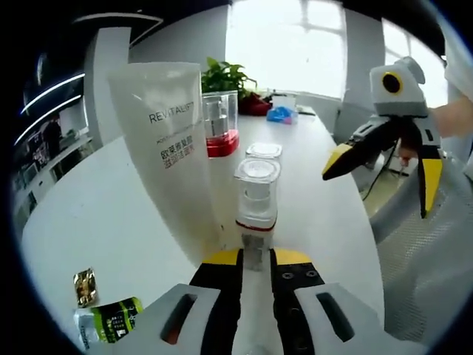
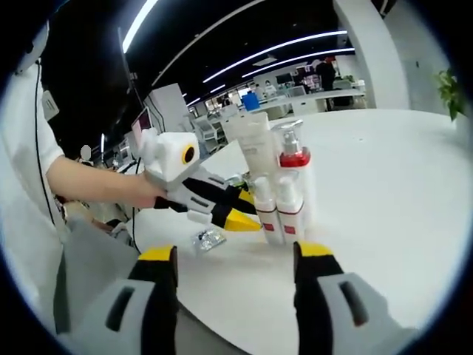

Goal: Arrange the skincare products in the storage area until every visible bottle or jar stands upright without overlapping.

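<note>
1. On the white bench (image 1: 111,222), seen from the left gripper view, a small clear-capped pump bottle (image 1: 256,198) with a red band stands upright between the jaws of the left claw (image 1: 256,260), which is closed on its base.
2. Just behind it stands a second small bottle (image 1: 264,152) of the same kind, of which the clear square cap is what shows.
3. To the left of both rises a tall white tube (image 1: 168,140) printed with "REVITALIFT", upright and close beside the gripped bottle.
4. Behind the tube stands a taller pump bottle (image 1: 220,122) with a clear cap and a red band, also upright.
5. Near the bench's front left edge lie a small gold sachet (image 1: 86,287) and a green-and-black sachet (image 1: 111,322), flat and apart from the bottles.
6. A green plant (image 1: 225,76) and some red and blue items sit at the far end of the bench, too small to name.
7. The right claw (image 1: 377,181) hangs in the air to the right of the bottles, jaws spread wide, holding nothing.
8. From the right gripper view, the four products cluster together on the bench, and the left claw reaches them from the left, held by a person's hand (image 2: 140,194).
</note>
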A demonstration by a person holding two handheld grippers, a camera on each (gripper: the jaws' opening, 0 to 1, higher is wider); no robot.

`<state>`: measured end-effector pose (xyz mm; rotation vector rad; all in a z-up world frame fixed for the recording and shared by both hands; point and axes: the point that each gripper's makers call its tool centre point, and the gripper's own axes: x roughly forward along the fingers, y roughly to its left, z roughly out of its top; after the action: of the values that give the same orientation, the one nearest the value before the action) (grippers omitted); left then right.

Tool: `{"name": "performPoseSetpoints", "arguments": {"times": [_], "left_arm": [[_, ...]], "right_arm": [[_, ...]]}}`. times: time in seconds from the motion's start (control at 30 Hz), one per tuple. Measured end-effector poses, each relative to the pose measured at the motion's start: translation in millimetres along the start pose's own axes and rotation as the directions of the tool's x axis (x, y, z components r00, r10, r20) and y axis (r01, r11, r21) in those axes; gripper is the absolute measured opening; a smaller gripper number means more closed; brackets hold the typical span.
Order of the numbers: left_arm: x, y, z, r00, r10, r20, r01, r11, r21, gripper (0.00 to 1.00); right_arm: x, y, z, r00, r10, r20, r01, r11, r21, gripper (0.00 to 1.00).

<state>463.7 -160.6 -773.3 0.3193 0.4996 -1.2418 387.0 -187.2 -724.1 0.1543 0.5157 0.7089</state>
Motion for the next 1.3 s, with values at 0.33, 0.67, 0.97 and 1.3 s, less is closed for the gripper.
{"name": "performPoseSetpoints", "arguments": {"times": [0.33,0.67,0.97,1.3], "left_arm": [[0,-1.1,-0.4,1.000,0.001,-0.003,-0.001,1.000,0.002,0.13],[-17,-0.4,-5.1,0.999,0.029,-0.015,-0.029,0.999,-0.024,0.22],[-45,-0.3,-17.3,0.994,0.097,-0.058,-0.103,0.988,-0.115,0.42],[-86,-5.5,-39.2,0.976,0.179,-0.120,-0.203,0.951,-0.233,0.59]], "right_arm": [[0,1,-0.1,1.000,0.000,-0.003,0.000,1.000,-0.003,0.64],[-2,3,3.0,1.000,-0.008,0.001,0.008,1.000,-0.018,0.68],[-5,9,5.8,1.000,-0.018,0.001,0.018,0.999,-0.040,0.73],[-11,17,9.0,1.000,-0.029,0.005,0.030,0.997,-0.067,0.80]]}}
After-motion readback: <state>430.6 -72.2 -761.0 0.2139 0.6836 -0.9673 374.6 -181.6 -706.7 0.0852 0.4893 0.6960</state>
